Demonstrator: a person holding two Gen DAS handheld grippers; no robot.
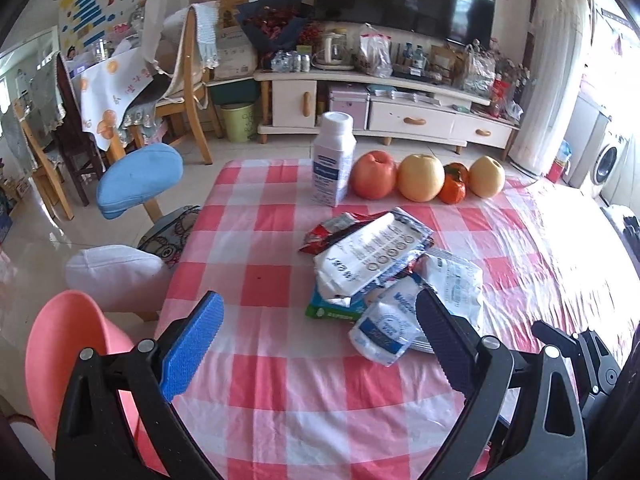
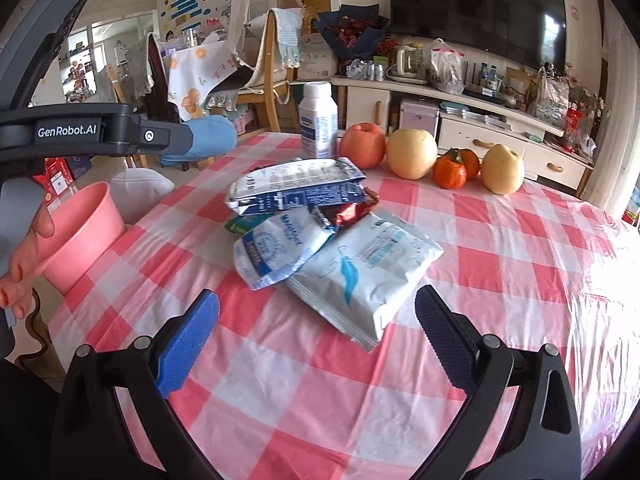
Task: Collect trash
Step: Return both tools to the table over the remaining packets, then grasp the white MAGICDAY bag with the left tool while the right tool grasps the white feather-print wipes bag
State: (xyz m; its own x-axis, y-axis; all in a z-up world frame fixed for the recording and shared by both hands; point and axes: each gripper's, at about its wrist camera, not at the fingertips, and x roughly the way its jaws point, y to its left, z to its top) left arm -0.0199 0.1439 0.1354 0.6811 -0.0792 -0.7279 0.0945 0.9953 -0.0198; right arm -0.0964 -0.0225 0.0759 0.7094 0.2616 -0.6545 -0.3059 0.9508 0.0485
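Note:
A heap of empty wrappers [image 1: 380,264] [image 2: 312,216] lies in the middle of the red-and-white checked table. On top is a white and silver packet [image 1: 368,256] [image 2: 296,184], with a red foil wrapper [image 2: 352,210], a blue-white pouch [image 1: 386,330] [image 2: 276,248] and a large white bag [image 2: 364,276] beneath and beside it. My left gripper [image 1: 316,320] is open, its right finger just beside the blue-white pouch. My right gripper [image 2: 318,320] is open, near the large white bag's front corner. A pink bin [image 1: 68,344] [image 2: 76,232] stands off the table's left edge.
A white bottle [image 1: 334,160] [image 2: 318,126] and a row of fruit [image 1: 420,178] [image 2: 412,154] stand at the table's far side. Stools and chairs [image 1: 136,180] crowd the left. A hand [image 2: 20,272] holds the left gripper's handle beside the bin. A TV cabinet [image 1: 400,116] lines the back wall.

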